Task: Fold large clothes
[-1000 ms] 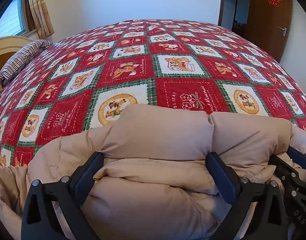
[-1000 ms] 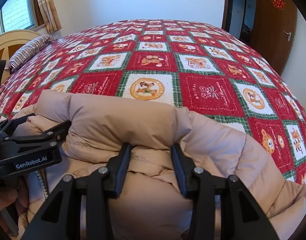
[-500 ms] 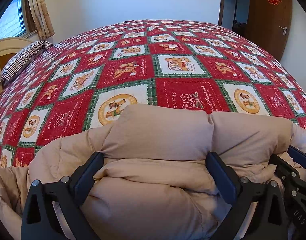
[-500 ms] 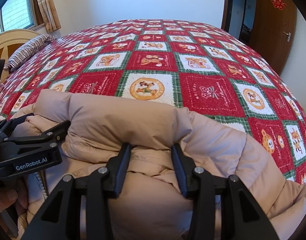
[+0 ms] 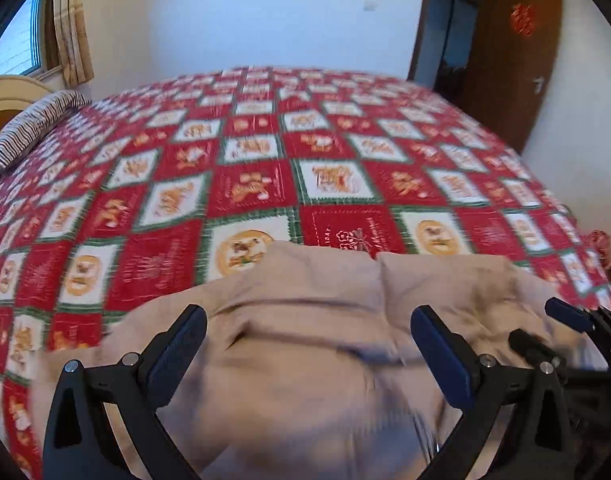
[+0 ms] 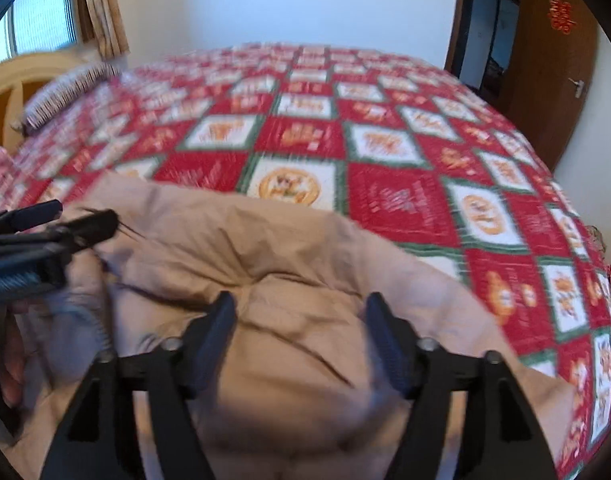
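Observation:
A puffy beige down jacket (image 5: 305, 360) lies folded at the near edge of a bed covered by a red, green and white patchwork quilt (image 5: 265, 184). My left gripper (image 5: 307, 316) hovers just above the jacket, open wide, its pads off the fabric. In the right wrist view the jacket (image 6: 265, 248) bulges up between the fingers of my right gripper (image 6: 301, 304). Its jaws are opening and the pads no longer pinch the fold. The left gripper (image 6: 65, 220) shows at the left edge there, and the right gripper (image 5: 565, 320) at the right edge of the left wrist view. Both views are blurred.
A striped pillow (image 5: 29, 124) lies by the pale headboard (image 5: 5, 96) at the far left. A curtained window (image 6: 45, 12) is behind it. A brown door (image 5: 505, 60) stands open at the far right. A person's hand (image 6: 9, 360) holds the left gripper.
My right gripper's jaws have spread and let go of the jacket fold they pinched. Both grippers have lifted off the jacket, which now sits lower in both views.

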A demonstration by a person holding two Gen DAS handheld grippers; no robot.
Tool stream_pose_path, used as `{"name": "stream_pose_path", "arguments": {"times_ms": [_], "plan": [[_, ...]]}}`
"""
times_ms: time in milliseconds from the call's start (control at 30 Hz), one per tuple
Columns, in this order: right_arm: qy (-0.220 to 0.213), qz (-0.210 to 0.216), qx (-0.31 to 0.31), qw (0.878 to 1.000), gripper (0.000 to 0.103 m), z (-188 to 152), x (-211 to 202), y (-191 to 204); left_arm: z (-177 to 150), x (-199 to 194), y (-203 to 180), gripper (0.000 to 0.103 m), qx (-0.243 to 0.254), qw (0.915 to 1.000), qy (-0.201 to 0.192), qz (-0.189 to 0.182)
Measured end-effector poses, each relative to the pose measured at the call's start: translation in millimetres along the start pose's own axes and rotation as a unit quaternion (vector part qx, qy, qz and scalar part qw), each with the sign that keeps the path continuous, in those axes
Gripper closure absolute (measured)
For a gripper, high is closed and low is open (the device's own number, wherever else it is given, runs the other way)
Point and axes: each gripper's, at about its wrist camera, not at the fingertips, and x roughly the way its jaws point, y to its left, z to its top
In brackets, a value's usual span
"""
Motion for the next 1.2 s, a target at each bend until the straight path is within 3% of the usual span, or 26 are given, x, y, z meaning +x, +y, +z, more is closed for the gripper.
{"name": "stream_pose_path", "arguments": {"times_ms": [167,367,500,967,1200], "plan": [[0.000,0.012,0.026,1.000,0.027,-31.0,-49.3,-15.0,-40.6,-64.7,28.2,0.001,0.007,0.9999,-0.013,-0.001],[0.032,0.017,0.018,0.999,0.026,-96.9,-90.8,-9.8,-113.1,-124.2,56.6,0.001,0.013,0.9997,-0.008,0.019],[0.024,0.009,0.019,0.999,0.025,-135.6,-116.5,-3.3,-165.5,-158.8,72.8,0.001,-0.003,0.9996,-0.007,0.026],[0.020,-0.006,0.050,0.999,0.021,-233.0,-176.3,11.0,-273.1,-201.1,93.3,0.001,-0.048,0.9974,0.032,0.044],[0.011,-0.008,0.075,0.997,0.019,-274.1,-207.1,2.3,-319.7,-234.5,108.7,0.001,-0.057,0.9963,0.020,0.060]]}}
